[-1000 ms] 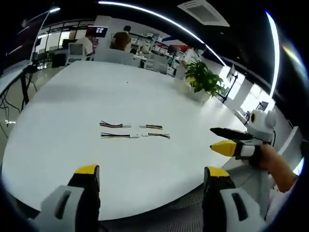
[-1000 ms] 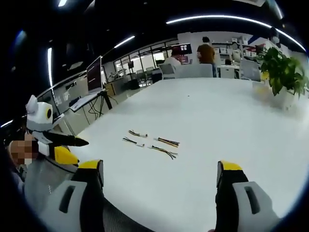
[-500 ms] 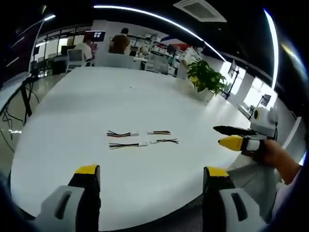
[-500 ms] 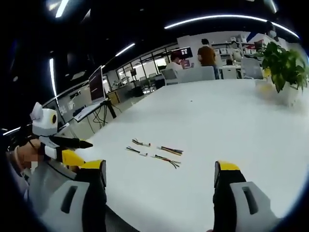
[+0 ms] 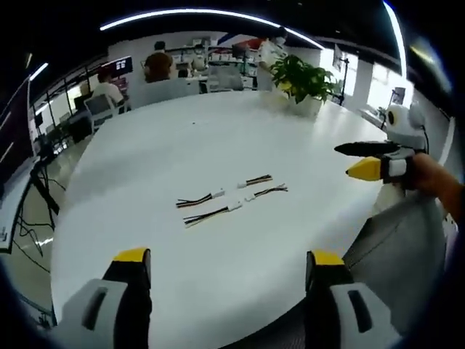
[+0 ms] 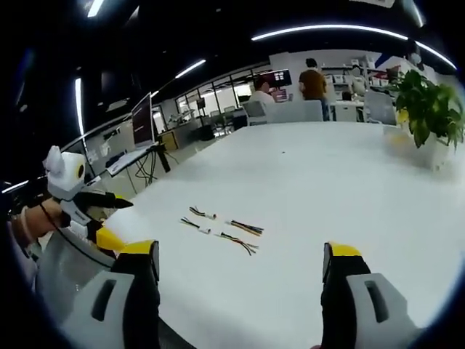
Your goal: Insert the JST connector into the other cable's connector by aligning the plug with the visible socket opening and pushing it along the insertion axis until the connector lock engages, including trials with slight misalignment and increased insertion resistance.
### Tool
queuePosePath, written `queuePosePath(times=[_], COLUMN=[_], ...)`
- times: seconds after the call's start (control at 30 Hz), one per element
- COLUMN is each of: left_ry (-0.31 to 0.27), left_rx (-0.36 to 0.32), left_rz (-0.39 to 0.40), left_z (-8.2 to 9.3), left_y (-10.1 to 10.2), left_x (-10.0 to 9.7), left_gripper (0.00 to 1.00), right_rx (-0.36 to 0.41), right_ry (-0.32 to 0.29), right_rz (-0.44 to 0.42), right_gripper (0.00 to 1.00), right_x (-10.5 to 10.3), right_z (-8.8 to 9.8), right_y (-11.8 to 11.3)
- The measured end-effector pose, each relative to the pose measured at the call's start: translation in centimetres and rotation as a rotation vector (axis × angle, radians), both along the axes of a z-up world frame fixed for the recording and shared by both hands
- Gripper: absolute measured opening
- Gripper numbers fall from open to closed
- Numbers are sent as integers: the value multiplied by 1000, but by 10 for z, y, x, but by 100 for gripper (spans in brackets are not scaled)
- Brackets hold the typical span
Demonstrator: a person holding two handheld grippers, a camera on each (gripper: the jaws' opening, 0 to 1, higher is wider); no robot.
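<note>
The tabletop [image 5: 145,153] looked smooth and white with a soft sheen, catching pale reflections of the ceiling lights. The cables [image 5: 231,198] had thin plastic-coated wires and small white plastic connectors [image 5: 234,206]. The left gripper [image 5: 227,270] and the right gripper [image 6: 240,263] looked like matt grey and black plastic, with yellow tips of a slightly glossier finish. The plant [image 6: 427,105] had glossy green leaves.

White table [image 5: 145,145]; potted plant [image 6: 429,109]; monitor [image 6: 142,114]
</note>
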State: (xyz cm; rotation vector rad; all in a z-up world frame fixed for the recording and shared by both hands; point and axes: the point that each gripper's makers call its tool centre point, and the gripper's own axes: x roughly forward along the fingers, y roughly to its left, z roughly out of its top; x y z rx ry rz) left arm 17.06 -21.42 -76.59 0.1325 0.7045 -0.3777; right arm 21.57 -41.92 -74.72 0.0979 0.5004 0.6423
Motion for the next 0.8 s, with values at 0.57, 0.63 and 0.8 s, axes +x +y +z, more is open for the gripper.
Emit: queuePosePath(times=[0.57,0.63,0.8], left_ry=[-44,-43,-44], left_rx=[-162,-174,-210], left_rz=[10,10,-6], left_z=[20,19,17], left_y=[1,0,-6], left_x=[28,31,35], left_gripper=[87,87,88], right_rx=[-26,-38,-27], right_ry=[-58,-69,-71], right_rz=[53,73,99], right_gripper=[91,89,88], right_x=[23,25,30], right_z=[14,15,16], right_y=[-4,-4,-2])
